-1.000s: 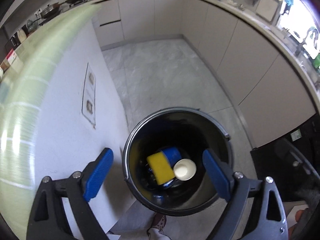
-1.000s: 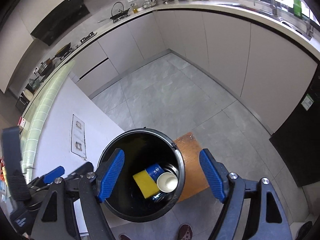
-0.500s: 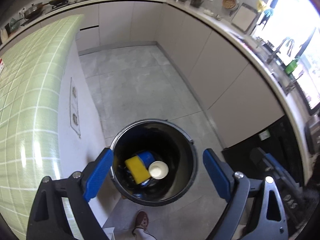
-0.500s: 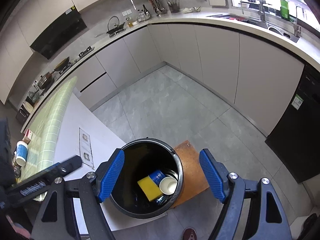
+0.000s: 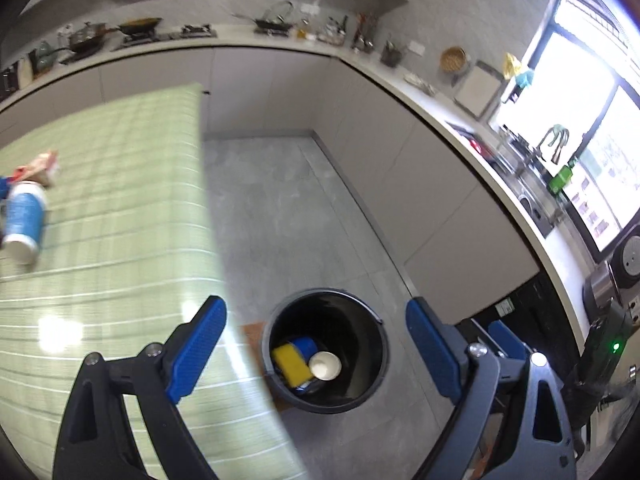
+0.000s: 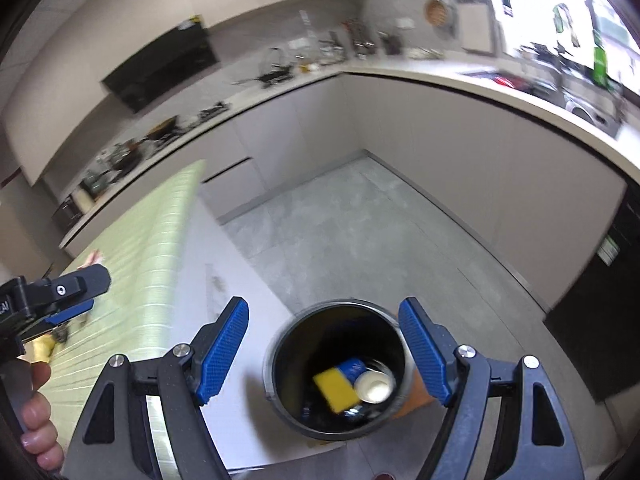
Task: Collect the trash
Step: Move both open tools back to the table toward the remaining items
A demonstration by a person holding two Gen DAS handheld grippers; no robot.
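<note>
Standing on the grey tiled floor (image 5: 280, 216) beside the green checked counter (image 5: 104, 216), the black trash bin (image 5: 376, 364) shows open-topped in both wrist views, and inside it lie a yellow sponge (image 5: 291, 364), a blue cup (image 5: 305, 346) partly under the sponge, and a white paper cup (image 5: 325, 365) turned mouth-up just beside them. The left gripper (image 5: 316, 354) hangs above the bin's near side with its blue-padded fingers (image 5: 198, 350) spread wide and nothing between them; one finger overlaps the counter's edge in the view, the other the floor by the dark appliance. The right gripper (image 6: 323, 352) likewise hovers over the bin, jaws wide and empty, framing the bin's rim (image 6: 276, 344) from either side. In the right wrist view the left gripper's body appears at the far left over the counter, with the person's hand (image 6: 34, 420) wrapped round its handle. On the counter, far from the bin, a blue and white cup (image 5: 22, 222) lies on its side, and next to it sits a crumpled reddish wrapper (image 5: 40, 166), both blurred. A brown board (image 6: 420, 394) peeks out from under the bin against the floor. Pans and utensils line the back worktop (image 5: 280, 46).
</note>
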